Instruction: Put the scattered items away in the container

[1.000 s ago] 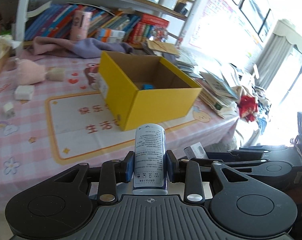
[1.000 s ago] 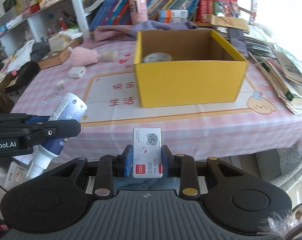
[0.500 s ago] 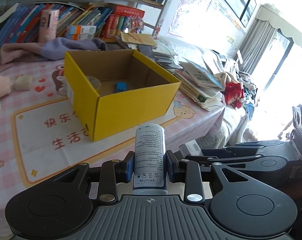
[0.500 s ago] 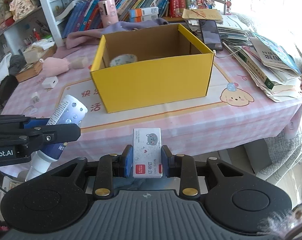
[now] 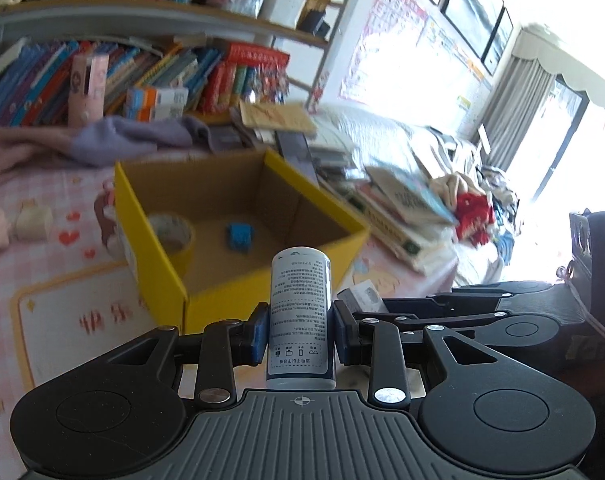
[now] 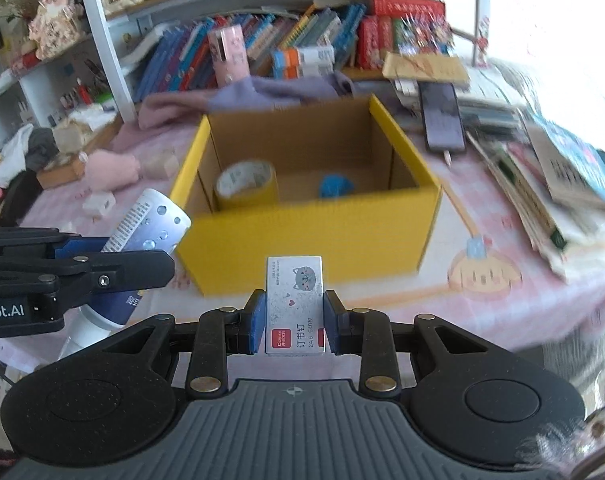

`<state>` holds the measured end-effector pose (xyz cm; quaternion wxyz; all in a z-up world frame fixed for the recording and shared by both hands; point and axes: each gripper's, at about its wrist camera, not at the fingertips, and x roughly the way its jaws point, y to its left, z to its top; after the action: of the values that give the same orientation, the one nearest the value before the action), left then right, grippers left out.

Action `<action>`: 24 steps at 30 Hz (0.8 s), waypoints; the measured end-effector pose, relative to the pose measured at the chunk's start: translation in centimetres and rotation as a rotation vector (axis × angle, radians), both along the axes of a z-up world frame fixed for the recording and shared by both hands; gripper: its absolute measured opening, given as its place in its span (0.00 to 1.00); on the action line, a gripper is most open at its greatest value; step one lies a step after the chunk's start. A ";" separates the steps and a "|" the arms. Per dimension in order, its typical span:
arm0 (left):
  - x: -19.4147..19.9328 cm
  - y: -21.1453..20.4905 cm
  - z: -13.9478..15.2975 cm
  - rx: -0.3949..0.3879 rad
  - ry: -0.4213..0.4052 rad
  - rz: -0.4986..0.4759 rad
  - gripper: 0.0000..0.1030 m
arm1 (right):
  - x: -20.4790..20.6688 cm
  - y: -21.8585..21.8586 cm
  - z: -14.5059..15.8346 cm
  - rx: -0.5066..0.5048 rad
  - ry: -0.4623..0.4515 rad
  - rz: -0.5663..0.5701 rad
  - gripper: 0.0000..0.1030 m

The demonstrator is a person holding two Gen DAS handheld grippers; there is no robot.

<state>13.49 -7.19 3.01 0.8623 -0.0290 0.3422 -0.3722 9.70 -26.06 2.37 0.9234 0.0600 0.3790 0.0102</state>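
At lower centre of each view, the left hand-held gripper (image 5: 300, 330) pinches a white spray can (image 5: 300, 316) and the right hand-held gripper (image 6: 290, 322) a staple box (image 6: 294, 304), both before the yellow cardboard box (image 6: 302, 240) mid-frame on the bench (image 6: 482, 280).

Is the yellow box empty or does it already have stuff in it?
Not empty. The open yellow box holds a tape roll and a small blue item.
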 end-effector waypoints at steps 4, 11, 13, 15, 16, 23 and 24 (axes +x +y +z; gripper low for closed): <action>2.4 -1.0 1.2 -0.005 -0.042 0.036 0.30 | 2.9 -1.2 1.9 -0.012 -0.070 0.038 0.27; 6.3 -2.6 2.0 0.016 -0.062 0.114 0.30 | 8.4 -3.5 2.8 -0.026 -0.102 0.109 0.27; 7.1 -3.1 2.0 0.026 -0.069 0.132 0.30 | 9.9 -4.2 2.5 -0.027 -0.093 0.129 0.27; 8.2 -3.8 1.6 0.046 -0.071 0.141 0.30 | 11.4 -4.7 2.0 -0.031 -0.083 0.150 0.27; 8.9 -4.3 1.1 0.066 -0.066 0.143 0.30 | 12.3 -4.9 1.6 -0.038 -0.077 0.165 0.27; 12.7 -8.0 -2.9 0.244 0.008 0.129 0.30 | 18.3 -5.0 -3.1 -0.154 0.051 0.304 0.27; 12.9 -8.5 -3.5 0.273 0.013 0.126 0.30 | 18.8 -4.9 -3.7 -0.165 0.069 0.328 0.27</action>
<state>26.43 -15.68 -0.48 0.8777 0.0646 0.3925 -0.2670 28.54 -30.97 -1.32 0.8976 -0.0779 0.4148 0.1273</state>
